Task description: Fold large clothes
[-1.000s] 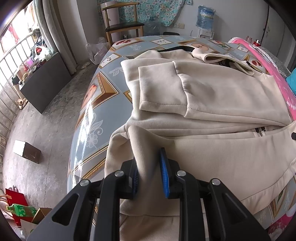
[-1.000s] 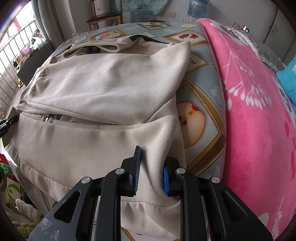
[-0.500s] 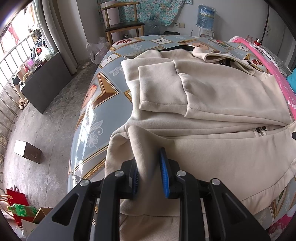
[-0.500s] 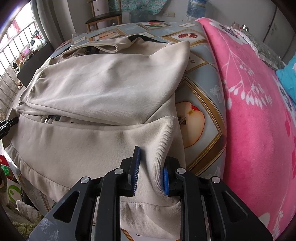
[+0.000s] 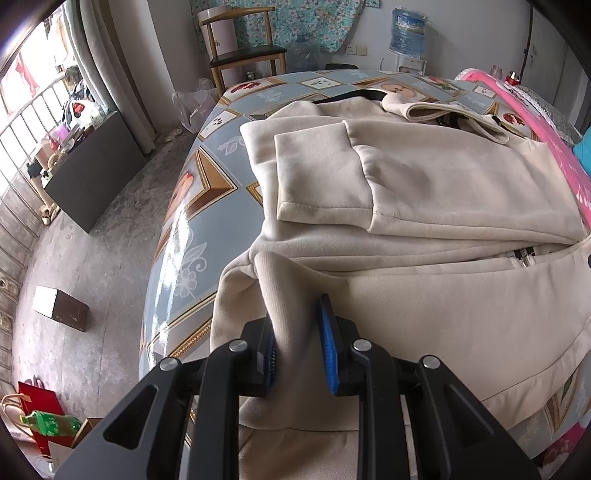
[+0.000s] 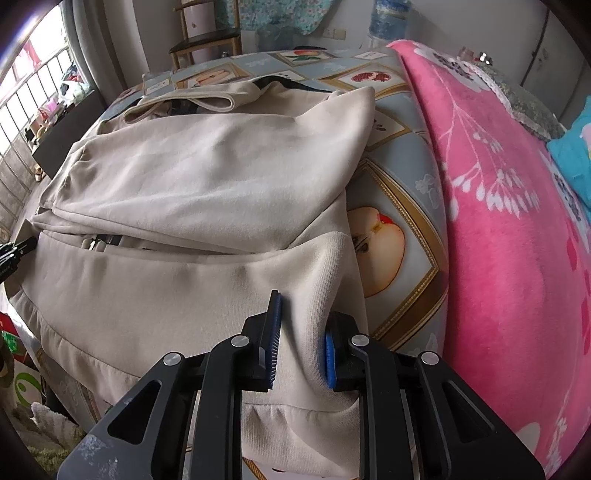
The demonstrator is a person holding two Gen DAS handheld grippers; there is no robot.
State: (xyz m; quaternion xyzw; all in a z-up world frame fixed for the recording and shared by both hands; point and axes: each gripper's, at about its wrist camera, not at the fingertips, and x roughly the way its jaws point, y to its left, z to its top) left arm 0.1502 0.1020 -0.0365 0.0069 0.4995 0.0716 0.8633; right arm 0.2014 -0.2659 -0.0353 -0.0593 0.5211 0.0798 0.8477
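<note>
A large beige zip-up jacket [image 5: 424, 206] lies on a bed with a patterned grey-blue cover [image 5: 192, 229], its sleeves folded across the body. My left gripper [image 5: 297, 343] is shut on a pinched ridge of the ribbed hem at the jacket's near left corner. In the right wrist view the same jacket [image 6: 207, 177] fills the middle, and my right gripper [image 6: 299, 339] is shut on a fold of the hem at the near right corner. The zipper pull [image 6: 90, 243] shows at the left, near the tip of the other gripper.
A pink floral blanket [image 6: 498, 240] covers the right side of the bed. A wooden chair [image 5: 243, 55] and a water bottle [image 5: 408, 27] stand by the far wall. A dark cabinet [image 5: 92, 173], a small box [image 5: 61, 308] and bags sit on the concrete floor at left.
</note>
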